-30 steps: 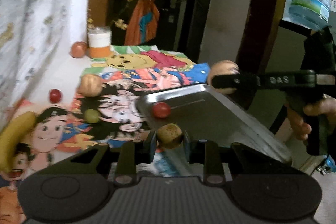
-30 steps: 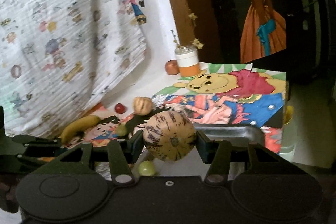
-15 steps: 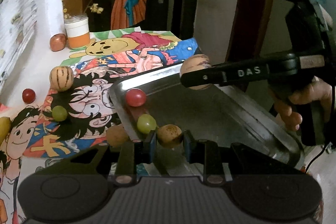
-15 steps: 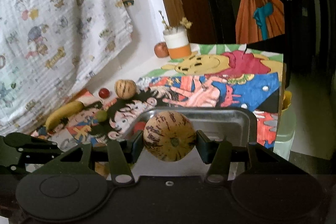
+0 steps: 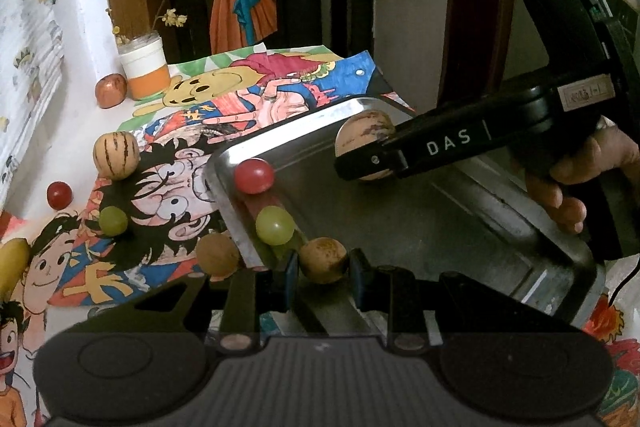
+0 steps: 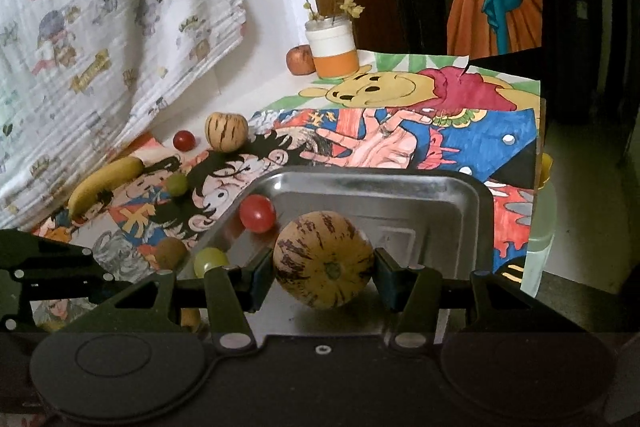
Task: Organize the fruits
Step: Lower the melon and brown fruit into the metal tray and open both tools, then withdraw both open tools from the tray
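A metal tray (image 5: 460, 227) lies on the cartoon-print cloth; it also shows in the right wrist view (image 6: 472, 195). My left gripper (image 5: 323, 263) is shut on a small brown round fruit (image 5: 323, 259) at the tray's near edge. My right gripper (image 6: 324, 269) is shut on a striped tan melon (image 6: 324, 259) held just over the tray; the melon also shows in the left wrist view (image 5: 362, 133). A red grape (image 5: 253, 175) and a green grape (image 5: 274, 225) sit in the tray's left corner.
On the cloth left of the tray lie a second striped melon (image 5: 116, 155), a red grape (image 5: 59, 195), a green grape (image 5: 113, 221), a brown fruit (image 5: 218, 253) and a banana (image 6: 104, 183). A jar (image 5: 145, 67) and an apple (image 5: 111, 91) stand at the back.
Both grippers moved closer over the tray with their fruits still held. The right gripper lowered the melon toward the tray floor.
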`<state>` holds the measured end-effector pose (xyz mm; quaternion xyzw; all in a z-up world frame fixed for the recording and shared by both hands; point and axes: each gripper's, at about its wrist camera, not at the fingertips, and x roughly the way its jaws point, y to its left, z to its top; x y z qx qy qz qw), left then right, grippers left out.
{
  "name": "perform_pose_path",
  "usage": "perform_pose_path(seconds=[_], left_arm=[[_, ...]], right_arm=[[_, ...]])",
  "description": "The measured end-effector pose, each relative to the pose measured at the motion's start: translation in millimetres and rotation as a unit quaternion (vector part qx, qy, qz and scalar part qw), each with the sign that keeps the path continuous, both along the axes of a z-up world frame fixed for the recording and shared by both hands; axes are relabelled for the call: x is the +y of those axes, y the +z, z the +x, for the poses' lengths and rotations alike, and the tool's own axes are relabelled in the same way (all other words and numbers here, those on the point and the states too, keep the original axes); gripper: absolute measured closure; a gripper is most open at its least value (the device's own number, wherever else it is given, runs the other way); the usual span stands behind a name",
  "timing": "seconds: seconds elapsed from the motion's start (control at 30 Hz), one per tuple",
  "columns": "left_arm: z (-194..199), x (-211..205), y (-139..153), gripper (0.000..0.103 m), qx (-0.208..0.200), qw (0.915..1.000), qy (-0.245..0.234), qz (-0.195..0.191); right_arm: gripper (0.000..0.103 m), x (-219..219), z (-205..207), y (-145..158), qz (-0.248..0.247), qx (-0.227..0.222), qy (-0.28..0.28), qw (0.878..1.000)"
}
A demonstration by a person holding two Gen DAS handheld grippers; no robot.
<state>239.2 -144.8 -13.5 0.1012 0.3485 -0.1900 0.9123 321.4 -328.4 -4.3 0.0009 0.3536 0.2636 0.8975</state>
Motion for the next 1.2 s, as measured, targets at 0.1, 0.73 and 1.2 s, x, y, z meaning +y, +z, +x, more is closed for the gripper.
perform_pose_path(seconds=[0.1, 0.73, 1.2], left_arm=[[-0.1, -0.9, -1.6, 0.072, 0.002, 1.0000, 0.001, 0.001], [-24.4, 16.3, 27.4, 0.040, -0.007, 0.9991, 0.010, -0.041], [-83.3, 49.8, 57.8, 0.004, -0.063, 0.9873, 0.115, -0.089]], right_arm=[[0.048, -0.8, 0.1, -0.3, -0.002, 0.000, -0.005, 1.000], [0.040, -20.5, -31.0, 29.4, 0.031, -0.023, -0.040, 0.998], [0.015, -24.2, -101.1, 74.3, 0.032, -0.088, -0.044, 0.995]])
